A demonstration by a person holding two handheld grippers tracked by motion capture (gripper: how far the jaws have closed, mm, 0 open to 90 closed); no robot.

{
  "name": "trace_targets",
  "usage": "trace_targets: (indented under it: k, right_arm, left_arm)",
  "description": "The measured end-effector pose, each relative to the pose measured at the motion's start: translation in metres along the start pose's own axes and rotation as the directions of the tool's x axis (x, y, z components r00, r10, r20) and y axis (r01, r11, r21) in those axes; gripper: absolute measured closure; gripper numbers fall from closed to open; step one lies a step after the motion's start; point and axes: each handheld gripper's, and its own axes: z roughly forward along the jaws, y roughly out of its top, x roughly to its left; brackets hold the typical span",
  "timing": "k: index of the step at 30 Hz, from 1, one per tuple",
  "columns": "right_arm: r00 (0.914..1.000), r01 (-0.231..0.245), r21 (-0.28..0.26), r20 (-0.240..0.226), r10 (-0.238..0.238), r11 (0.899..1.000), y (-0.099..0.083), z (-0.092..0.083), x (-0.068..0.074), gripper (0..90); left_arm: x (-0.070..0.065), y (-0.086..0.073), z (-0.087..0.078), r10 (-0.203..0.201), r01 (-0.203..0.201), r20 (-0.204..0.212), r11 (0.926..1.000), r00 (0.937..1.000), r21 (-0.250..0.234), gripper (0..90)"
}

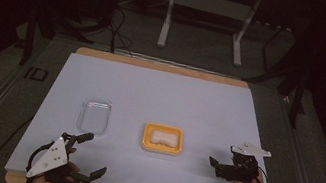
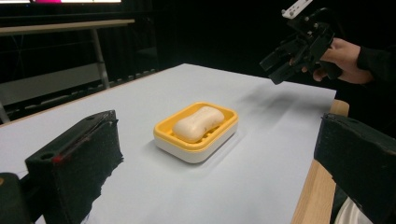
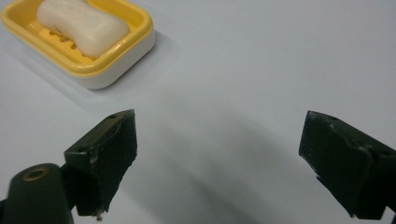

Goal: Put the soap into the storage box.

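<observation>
Both tools, left (image 1: 88, 155) and right (image 1: 220, 166), hang wide open and empty over the surface (image 1: 161, 91). Soap (image 1: 163, 137) sits in its yellow dish (image 1: 145, 142), mid-surface, clear lid (image 1: 94, 116) (likely its cover) beside. Approach the soap squarely, closing gently across its narrow waist

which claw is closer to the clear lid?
Left. The left claw sits just below the clear lid, open. The right claw is far across, beyond the soap dish, also open.
</observation>
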Motion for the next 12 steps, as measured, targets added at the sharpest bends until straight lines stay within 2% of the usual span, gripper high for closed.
trace_targets:
  k: [12]
  right_arm:
    - [1.0000, 0.005, 0.002, -0.008, -0.005, 1.000, 0.0001, 0.0034, -0.0009, 11.3]
  left_arm:
    - [-0.0010, -0.0001, 0.0012, 0.004, -0.004, 0.002, 1.0000, 1.0000, 0.005, 0.8]
